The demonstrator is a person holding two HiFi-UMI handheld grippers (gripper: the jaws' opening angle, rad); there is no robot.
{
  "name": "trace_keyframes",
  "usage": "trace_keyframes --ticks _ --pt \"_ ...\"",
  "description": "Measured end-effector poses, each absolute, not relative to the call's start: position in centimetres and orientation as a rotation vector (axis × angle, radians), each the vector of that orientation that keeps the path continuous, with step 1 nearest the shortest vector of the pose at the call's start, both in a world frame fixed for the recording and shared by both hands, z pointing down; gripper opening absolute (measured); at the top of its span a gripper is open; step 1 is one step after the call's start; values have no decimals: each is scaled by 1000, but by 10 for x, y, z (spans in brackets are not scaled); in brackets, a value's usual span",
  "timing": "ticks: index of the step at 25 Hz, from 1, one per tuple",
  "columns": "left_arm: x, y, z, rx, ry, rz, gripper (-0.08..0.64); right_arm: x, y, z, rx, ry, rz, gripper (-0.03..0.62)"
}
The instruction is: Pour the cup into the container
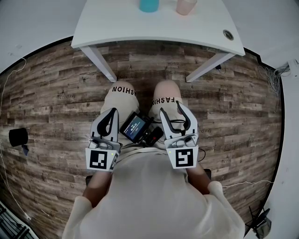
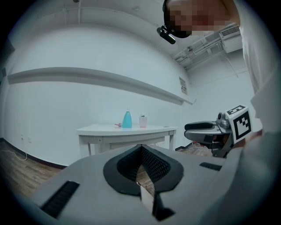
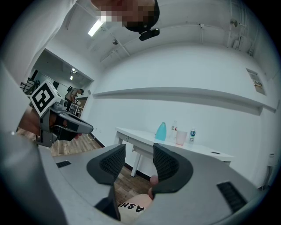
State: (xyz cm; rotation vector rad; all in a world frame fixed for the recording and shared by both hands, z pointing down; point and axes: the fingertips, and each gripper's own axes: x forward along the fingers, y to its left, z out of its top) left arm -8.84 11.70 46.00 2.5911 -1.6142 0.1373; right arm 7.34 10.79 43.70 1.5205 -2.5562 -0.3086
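Observation:
On the white table [image 1: 117,23], far ahead of me, stand a teal container [image 1: 149,4] and a pale pink cup [image 1: 186,5]. Both grippers rest over the seated person's lap, well short of the table. My left gripper [image 1: 112,112] is shut with nothing in it; its pads meet at the tips [image 2: 141,148]. My right gripper [image 1: 172,108] stands open and empty, with a gap between its pads [image 3: 137,151]. The left gripper view shows the container [image 2: 127,119] and cup [image 2: 142,121] small in the distance. The right gripper view has the container [image 3: 161,132] left of the cup [image 3: 181,137].
A small device with a lit screen [image 1: 135,127] lies on the lap between the grippers. A small bottle [image 3: 192,136] stands right of the cup. A black object [image 1: 17,137] sits on the wooden floor at left. Thin cables trail along the floor edges.

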Motion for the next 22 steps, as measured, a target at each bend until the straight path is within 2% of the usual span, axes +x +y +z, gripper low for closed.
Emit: trace_keyframes --ticks 22 --pt "-90 118 461 2585 -1617 143 9 72 108 436 1526 -2561 -324 201"
